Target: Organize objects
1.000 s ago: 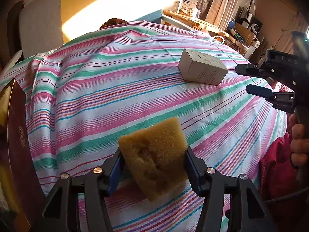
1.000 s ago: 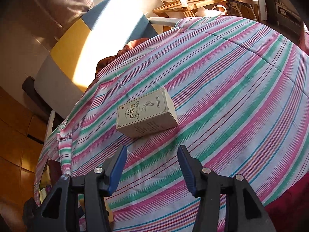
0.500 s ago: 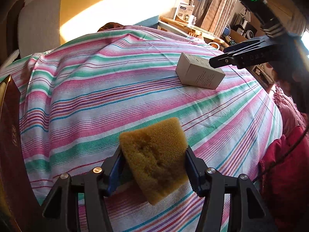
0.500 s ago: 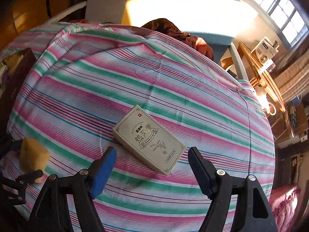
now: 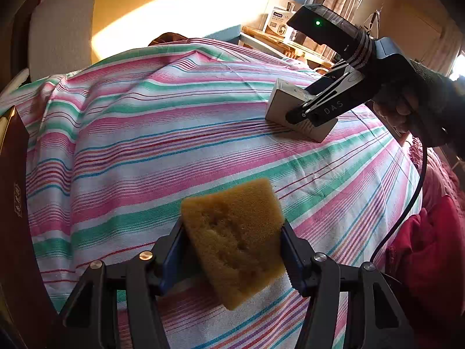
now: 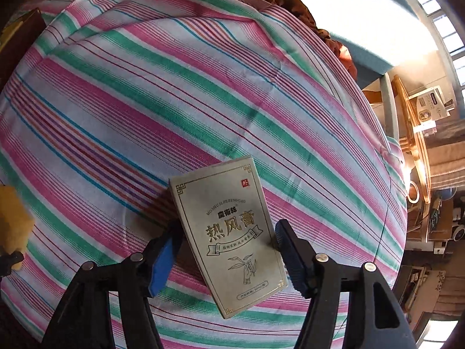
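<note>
Yellow sponge (image 5: 235, 238) sits squeezed between the 2 fingers of the left gripper (image 5: 231, 254), held up over the near edge of the striped cloth (image 5: 162, 133). Over by the cloth's right edge lies a grey box (image 6: 229, 232). The right gripper (image 6: 225, 251) has 1 finger on each side of the box, but I cannot tell if they pinch it.
</note>
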Available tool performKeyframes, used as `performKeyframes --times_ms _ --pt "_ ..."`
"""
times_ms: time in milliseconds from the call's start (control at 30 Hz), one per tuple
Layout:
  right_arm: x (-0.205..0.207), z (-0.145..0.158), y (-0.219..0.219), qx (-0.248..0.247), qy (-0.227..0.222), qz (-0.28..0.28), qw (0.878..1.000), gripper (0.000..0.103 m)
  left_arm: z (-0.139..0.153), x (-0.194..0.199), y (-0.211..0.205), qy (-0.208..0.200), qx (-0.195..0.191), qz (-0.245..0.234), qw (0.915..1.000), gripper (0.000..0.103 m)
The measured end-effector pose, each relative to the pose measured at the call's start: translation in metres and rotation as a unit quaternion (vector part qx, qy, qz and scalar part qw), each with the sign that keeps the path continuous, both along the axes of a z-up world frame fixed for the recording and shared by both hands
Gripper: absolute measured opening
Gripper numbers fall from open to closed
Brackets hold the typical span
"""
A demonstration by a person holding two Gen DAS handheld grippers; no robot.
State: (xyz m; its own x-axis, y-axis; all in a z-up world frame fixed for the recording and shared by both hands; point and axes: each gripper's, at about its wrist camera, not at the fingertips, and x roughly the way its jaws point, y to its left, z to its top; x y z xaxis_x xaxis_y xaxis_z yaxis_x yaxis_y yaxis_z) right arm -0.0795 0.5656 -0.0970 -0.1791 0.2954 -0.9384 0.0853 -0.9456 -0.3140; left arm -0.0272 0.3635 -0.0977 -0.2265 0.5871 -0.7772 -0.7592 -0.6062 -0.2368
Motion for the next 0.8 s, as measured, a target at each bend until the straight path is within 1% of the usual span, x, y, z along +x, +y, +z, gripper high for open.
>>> performKeyframes --times_ms 67,100,167,233,300,400,500,567,700,800 --pt "0.013 0.009 -0.003 -0.032 0.03 -0.031 0.999 0.055 0.0 0.001 0.0 0.002 0.0 0.002 1.0 0.062" --pt "0.021 0.014 -0.006 -0.051 0.046 -0.047 0.997 0.055 0.0 0.001 -0.001 0.003 0.001 0.003 1.0 0.062" --pt "0.038 0.017 -0.013 -0.072 0.062 -0.083 0.992 0.055 0.0 0.002 -0.001 0.006 0.0 0.003 1.0 0.061" --pt "0.054 0.016 -0.02 -0.1 0.073 -0.124 0.985 0.055 0.002 0.002 -0.003 -0.001 0.002 0.008 1.0 0.059" --pt "0.065 0.017 -0.031 -0.115 0.09 -0.151 0.978 0.053 0.005 0.001 -0.007 -0.009 -0.002 0.017 0.9998 0.057" --pt "0.074 0.015 -0.045 -0.147 0.121 -0.188 0.964 0.052 0.011 0.005 -0.017 -0.001 -0.014 0.03 0.9995 0.057" --pt "0.079 0.011 -0.049 -0.154 0.157 -0.208 0.953 0.051 0.025 0.015 -0.034 0.022 -0.01 0.034 0.9991 0.057" --pt "0.082 0.009 -0.049 -0.154 0.175 -0.213 0.949 0.051 0.036 0.021 -0.045 0.035 -0.005 0.038 0.9987 0.057" --pt "0.079 0.009 -0.052 -0.142 0.185 -0.205 0.95 0.051 0.056 0.026 -0.071 0.054 0.001 0.064 0.9965 0.057" --pt "0.081 0.009 -0.05 -0.151 0.188 -0.207 0.948 0.051 0.068 0.024 -0.09 0.065 0.002 0.088 0.994 0.057"
